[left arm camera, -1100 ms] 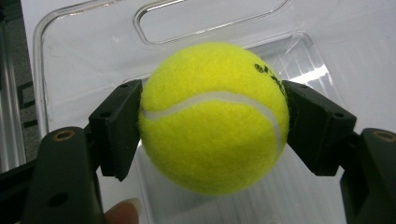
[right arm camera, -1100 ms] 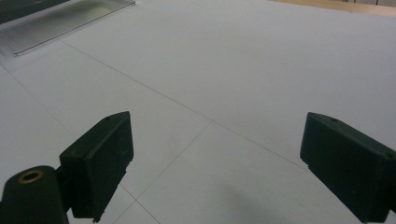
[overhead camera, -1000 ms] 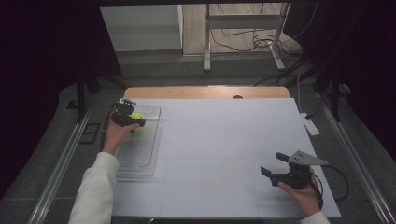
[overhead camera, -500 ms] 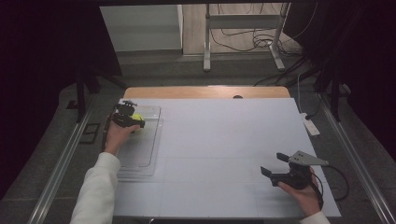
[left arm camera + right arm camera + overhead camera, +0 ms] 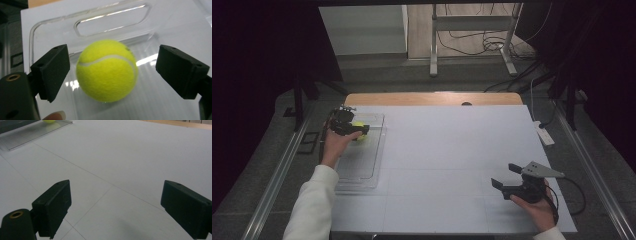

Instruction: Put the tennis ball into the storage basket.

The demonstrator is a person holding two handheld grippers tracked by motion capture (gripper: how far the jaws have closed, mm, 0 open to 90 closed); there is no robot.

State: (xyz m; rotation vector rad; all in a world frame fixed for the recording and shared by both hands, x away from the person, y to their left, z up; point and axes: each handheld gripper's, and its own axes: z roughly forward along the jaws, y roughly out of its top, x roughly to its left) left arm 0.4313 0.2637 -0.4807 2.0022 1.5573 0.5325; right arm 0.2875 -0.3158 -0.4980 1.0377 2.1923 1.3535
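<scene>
The left gripper (image 5: pixel 110 72) has just been opened off the tennis ball (image 5: pixel 107 70), released near the clear tray's (image 5: pixel 362 175) far edge; the right gripper (image 5: pixel 117 212) is held open over bare bench (image 5: pixel 452 150).

light: dim room, bright table (image 5: pixel 452 150) | glare: tray (image 5: pixel 140 62) | blur: ball (image 5: pixel 107 70) soft

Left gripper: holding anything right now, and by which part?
Nothing. The left gripper has just been opening; the yellow tennis ball sits between its jaws, untouched, in the clear plastic tray.
</scene>
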